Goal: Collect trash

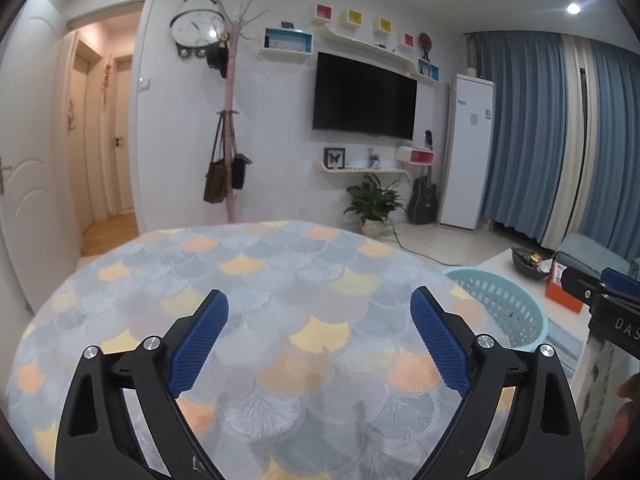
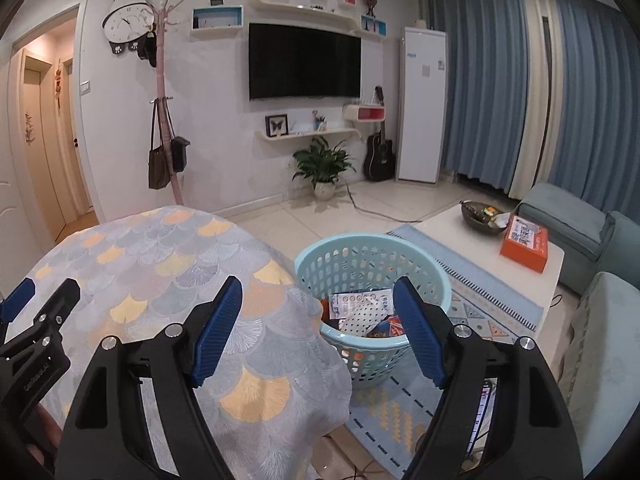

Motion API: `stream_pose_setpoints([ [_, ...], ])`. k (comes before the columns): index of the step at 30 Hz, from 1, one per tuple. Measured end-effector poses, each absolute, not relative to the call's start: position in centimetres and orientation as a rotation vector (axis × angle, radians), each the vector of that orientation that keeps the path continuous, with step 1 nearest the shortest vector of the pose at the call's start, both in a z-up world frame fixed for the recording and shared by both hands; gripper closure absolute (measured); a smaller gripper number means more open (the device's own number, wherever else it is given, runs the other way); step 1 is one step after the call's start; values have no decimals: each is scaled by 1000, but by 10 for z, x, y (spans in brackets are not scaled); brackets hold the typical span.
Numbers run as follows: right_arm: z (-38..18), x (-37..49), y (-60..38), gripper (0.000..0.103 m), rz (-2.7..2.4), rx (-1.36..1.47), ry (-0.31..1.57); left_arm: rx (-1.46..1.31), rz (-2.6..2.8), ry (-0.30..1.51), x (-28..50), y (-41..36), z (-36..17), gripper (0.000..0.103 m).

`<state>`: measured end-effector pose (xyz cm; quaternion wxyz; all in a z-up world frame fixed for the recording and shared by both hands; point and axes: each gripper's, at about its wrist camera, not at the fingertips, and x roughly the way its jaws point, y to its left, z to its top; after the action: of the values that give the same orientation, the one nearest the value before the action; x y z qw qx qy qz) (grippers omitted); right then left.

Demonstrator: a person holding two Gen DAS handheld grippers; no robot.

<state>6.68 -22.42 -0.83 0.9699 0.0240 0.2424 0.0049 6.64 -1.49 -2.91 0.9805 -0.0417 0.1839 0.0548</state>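
A light blue plastic basket (image 2: 372, 256) stands on the floor rug beside the round table; it also shows in the left wrist view (image 1: 500, 300). Inside it lie several paper and plastic wrappers (image 2: 360, 312). My left gripper (image 1: 320, 300) is open and empty above the round table's scale-patterned cloth (image 1: 240, 280). My right gripper (image 2: 318, 292) is open and empty, over the cloth's edge (image 2: 280, 360) and the basket. I see no loose trash on the cloth.
A white coffee table (image 2: 460, 232) at right holds an orange box (image 2: 524, 242) and a dark bowl (image 2: 480, 214). Teal sofa seats (image 2: 572, 224) lie beyond. A coat rack (image 2: 164, 92), plant (image 2: 324, 164), guitar and TV stand at the far wall.
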Motion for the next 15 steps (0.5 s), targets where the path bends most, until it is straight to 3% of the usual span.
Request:
stream_pose_setpoints([
  [15, -10, 67, -221, 29, 18, 42, 487, -83, 114, 366, 57, -14, -36, 9],
])
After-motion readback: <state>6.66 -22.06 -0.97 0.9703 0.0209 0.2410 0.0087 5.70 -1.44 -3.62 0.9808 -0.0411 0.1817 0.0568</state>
